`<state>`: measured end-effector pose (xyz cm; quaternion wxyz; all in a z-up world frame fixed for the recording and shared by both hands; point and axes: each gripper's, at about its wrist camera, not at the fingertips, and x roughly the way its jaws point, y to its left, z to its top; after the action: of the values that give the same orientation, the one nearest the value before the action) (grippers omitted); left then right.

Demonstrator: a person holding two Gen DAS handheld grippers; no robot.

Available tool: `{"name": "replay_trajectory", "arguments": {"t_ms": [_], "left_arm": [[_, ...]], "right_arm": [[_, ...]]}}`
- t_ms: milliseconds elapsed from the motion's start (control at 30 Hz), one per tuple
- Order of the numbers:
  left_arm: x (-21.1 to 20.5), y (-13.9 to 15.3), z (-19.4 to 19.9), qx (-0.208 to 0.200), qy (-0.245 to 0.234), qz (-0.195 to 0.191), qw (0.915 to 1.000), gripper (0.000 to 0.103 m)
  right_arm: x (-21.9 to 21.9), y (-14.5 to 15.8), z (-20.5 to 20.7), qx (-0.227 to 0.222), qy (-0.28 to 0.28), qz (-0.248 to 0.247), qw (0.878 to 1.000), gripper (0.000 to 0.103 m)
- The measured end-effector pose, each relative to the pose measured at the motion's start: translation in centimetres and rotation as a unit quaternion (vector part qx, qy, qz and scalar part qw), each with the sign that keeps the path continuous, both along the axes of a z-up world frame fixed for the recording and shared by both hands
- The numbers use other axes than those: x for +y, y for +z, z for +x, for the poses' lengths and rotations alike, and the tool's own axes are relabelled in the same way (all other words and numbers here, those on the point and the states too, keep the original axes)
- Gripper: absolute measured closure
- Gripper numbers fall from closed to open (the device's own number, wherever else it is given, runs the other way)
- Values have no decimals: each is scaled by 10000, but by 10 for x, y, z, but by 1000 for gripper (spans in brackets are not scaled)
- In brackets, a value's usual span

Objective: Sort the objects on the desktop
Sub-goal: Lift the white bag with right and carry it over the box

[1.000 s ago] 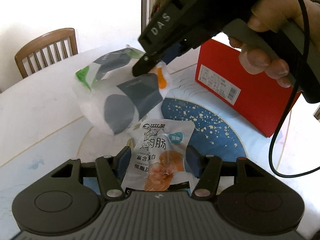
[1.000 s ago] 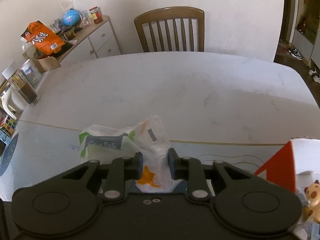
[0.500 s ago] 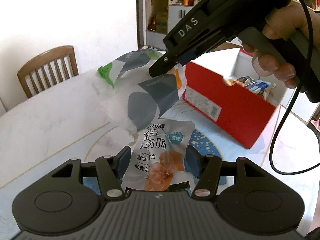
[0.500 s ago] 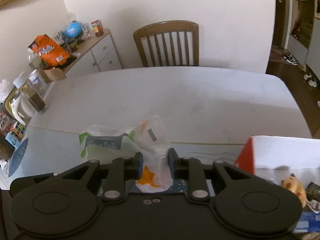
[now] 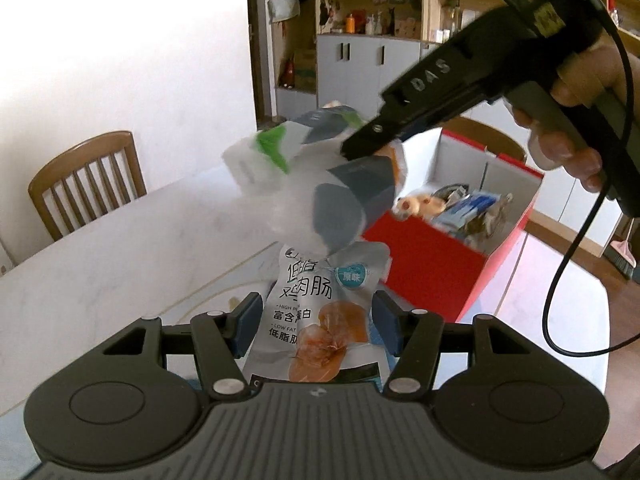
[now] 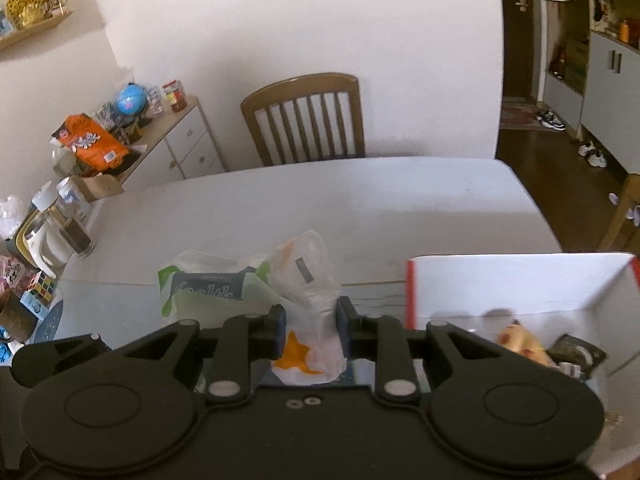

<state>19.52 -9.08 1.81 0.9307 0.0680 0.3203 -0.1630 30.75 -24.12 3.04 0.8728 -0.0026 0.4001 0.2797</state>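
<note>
My left gripper (image 5: pixel 316 322) is shut on a grey-white snack pouch (image 5: pixel 320 312) with Chinese print and an orange meat picture, held above the table. My right gripper (image 6: pixel 310 332) is shut on a white plastic bag (image 6: pixel 304 284) with green, grey and orange marks. In the left wrist view that bag (image 5: pixel 312 184) hangs in the air from the right gripper (image 5: pixel 362 148), just above and beyond the pouch. A red open box (image 5: pixel 432 264) stands to the right, with a plush toy (image 5: pixel 416 204) and packets inside. The box also shows in the right wrist view (image 6: pixel 500 288).
A white table (image 6: pixel 320 204) carries a wooden chair (image 6: pixel 308 120) at its far side. At the left are a jar (image 6: pixel 76 224), a Rubik's cube (image 6: pixel 42 286) and a sideboard (image 6: pixel 176 140) with clutter. A black cable (image 5: pixel 568 256) hangs from the right gripper.
Both grippers have risen and swung right toward the red box, each with its load still held. The box's open inside now shows in both views.
</note>
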Motion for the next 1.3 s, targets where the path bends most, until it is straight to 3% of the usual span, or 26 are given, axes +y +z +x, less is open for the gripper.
{"name": "replay_trajectory", "arguments": {"t_ms": [467,500,533,733,900,1133,1200,1300], "left_arm": [[-66,21,10,-238,-387,84,9989,45],[-70,21,11,-251,-392,97,9989,53],[-74,21,13,-239,-413,105,9988,68],[-91,13,26,-109,-406,244,9988,69],[-77,2,35,95,-115,362,9992,69],[-70,-16,30,533,4,241,9983,68],[-71,-23,28,673,37,276,9973,65],[-72,-33,25,837,103,298,9960,47]], "right_arm": [[-93,14,-8,-180,-633,-33,9978,78],[-99,14,-8,-182,-665,-41,9976,78],[-102,13,-8,-182,-698,-52,9974,78],[-132,6,-5,-106,-836,-99,9964,78],[-153,1,1,-73,-909,-148,9957,78],[-163,-11,8,43,-915,-182,9956,78],[-164,-13,10,71,-894,-187,9958,78],[-164,-15,12,96,-854,-191,9961,78]]}}
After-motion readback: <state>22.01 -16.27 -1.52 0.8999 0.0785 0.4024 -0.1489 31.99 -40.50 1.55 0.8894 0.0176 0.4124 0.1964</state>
